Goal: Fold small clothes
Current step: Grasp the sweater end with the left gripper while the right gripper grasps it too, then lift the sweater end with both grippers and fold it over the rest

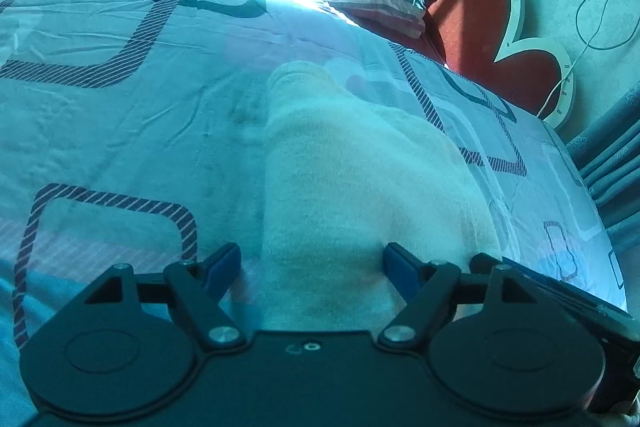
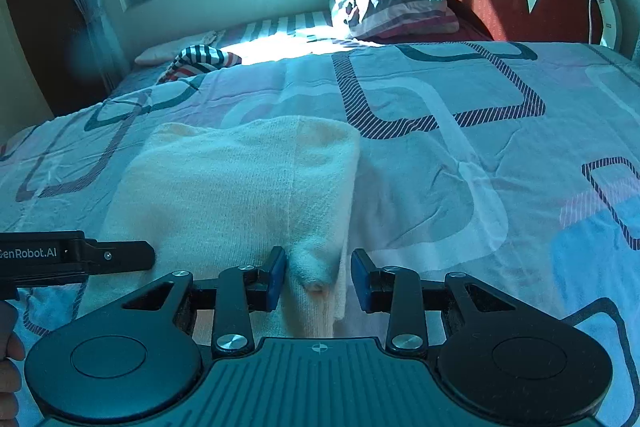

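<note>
While lying on the bed [image 2: 480, 187], cream garment [image 2: 240, 187] already doubled lengthwise, near end still to fold. Left gripper [image 1: 312, 269] tilted down over that end, fingers [image 1: 222, 265] spread wide, touching no cloth. Right gripper [image 2: 318, 277] angled down likewise, fingers [image 2: 276, 277] part-closed around a raised tuck of the garment; whether clamped, cannot tell. Striped clothes [image 2: 204, 61] unfolded beyond.
</note>
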### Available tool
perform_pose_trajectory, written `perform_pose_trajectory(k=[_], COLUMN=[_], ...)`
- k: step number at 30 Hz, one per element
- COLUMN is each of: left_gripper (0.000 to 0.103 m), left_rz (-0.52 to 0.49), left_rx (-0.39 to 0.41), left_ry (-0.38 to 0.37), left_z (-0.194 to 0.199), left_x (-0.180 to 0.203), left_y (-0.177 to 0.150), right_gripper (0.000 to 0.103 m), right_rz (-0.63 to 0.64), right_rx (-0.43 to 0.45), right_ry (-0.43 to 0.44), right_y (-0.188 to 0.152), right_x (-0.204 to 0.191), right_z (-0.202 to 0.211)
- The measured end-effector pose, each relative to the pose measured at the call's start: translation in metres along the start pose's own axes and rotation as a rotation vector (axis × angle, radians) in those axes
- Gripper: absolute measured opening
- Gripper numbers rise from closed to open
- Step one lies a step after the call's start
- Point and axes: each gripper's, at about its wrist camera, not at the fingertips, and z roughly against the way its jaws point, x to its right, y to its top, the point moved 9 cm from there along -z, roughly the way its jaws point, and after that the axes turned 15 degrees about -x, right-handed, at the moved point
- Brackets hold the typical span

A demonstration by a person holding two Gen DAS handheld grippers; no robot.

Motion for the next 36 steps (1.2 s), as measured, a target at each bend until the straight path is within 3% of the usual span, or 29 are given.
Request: perform_pose_trajectory(k=[3,6,7,13,21,30,33,36], left_gripper=[0.077,0.077,0.077,0.077,0.079,0.071,0.067,0.053], left_rz=[-0.004,-0.008,-0.006,-0.016,-0.027,-0.053,-0.044,-0.049], left_rx=[0.003,-0.008,-0.01,-0.015,-0.022,-0.014,-0.008,0.005], left_ry=[-0.001,-0.011,-0.014,-0.029,-0.045,-0.055,-0.05,-0.053], left_z=[0.002,-0.001,-0.003,-0.011,-0.018,-0.02,-0.02,-0.016], left_x=[0.003,0.006,0.007,0.011,0.015,0.017,0.019,0.021], left_y=[0.003,0.004,0.004,0.004,0.006,0.006,0.006,0.006], right_gripper=[0.036,0.068,0.069,0.069,0.069,0.068,0.044,0.038], right_rz=[-0.013,-0.03,-0.034,-0.097,-0.161,-0.131,-0.147,-0.147], right_rx=[0.008,0.006,0.006,-0.04,-0.082,-0.084,-0.097,-0.102], right_ry=[0.061,0.09,0.096,0.13,0.242,0.262,0.296,0.296], right_y=[0.007,0.014,0.014,0.012,0.007,0.009,0.008,0.009], right_x=[0.001,0.003,0.003,0.018,0.027,0.022,0.014,0.013], right_z=[0.008,0.006,0.006,-0.011,-0.024,-0.026,-0.025,-0.022])
